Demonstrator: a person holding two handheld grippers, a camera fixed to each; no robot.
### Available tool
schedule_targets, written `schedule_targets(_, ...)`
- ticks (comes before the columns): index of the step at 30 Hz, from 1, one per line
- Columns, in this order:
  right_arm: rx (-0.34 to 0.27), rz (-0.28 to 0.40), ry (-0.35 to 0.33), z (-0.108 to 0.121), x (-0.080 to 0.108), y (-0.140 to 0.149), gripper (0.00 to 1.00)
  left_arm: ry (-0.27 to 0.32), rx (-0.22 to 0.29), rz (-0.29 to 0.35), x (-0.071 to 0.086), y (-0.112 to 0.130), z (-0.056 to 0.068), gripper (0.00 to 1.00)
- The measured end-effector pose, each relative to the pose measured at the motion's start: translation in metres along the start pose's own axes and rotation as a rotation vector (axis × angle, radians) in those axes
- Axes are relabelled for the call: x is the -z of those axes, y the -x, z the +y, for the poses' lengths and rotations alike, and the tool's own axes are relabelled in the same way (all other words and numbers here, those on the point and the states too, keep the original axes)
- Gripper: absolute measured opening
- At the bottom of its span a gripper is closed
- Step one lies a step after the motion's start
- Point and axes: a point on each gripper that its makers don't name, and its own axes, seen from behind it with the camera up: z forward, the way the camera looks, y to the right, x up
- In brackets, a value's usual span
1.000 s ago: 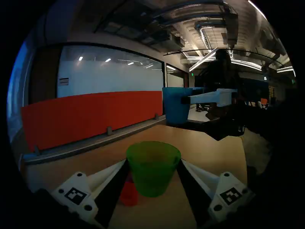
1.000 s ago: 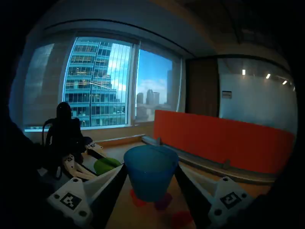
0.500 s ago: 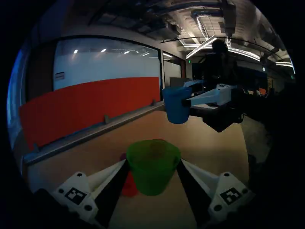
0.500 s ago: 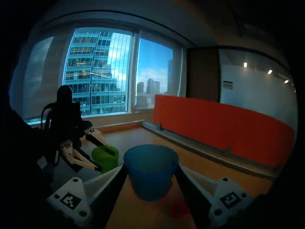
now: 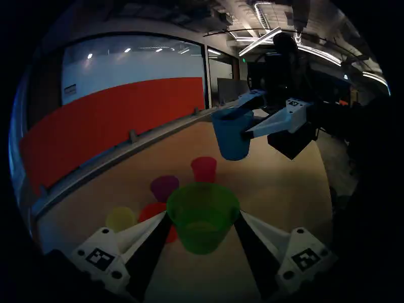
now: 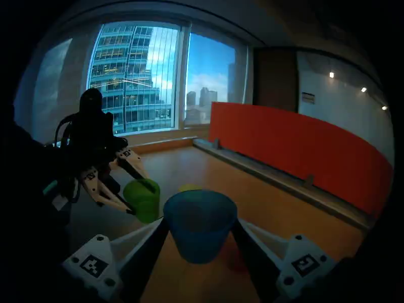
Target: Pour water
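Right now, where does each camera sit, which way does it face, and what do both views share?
Left gripper view: rides on the left tool, faces across the table toward the orange partition and the right tool; its own tool grips a green cup.
Right gripper view: rides on the right tool, faces the window and the left tool; its own tool grips a blue cup.
Shared: both tools, both cups, table, orange partition.
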Motion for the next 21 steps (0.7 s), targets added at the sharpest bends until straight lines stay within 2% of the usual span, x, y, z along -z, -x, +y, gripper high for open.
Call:
schedule_targets(9,0.001,-0.076,-0.02,-0.002,-0.009,0.037,0.9,0.022,-0.017,-0.09,-0.008,0.032,0.005,0.85)
schedule_targets(21,-0.006,-0.147,-0.044,-0.008,-0.02,0.069,0.9,0.048,-0.001,-0.167,-0.02,0.062,0.004,0.85)
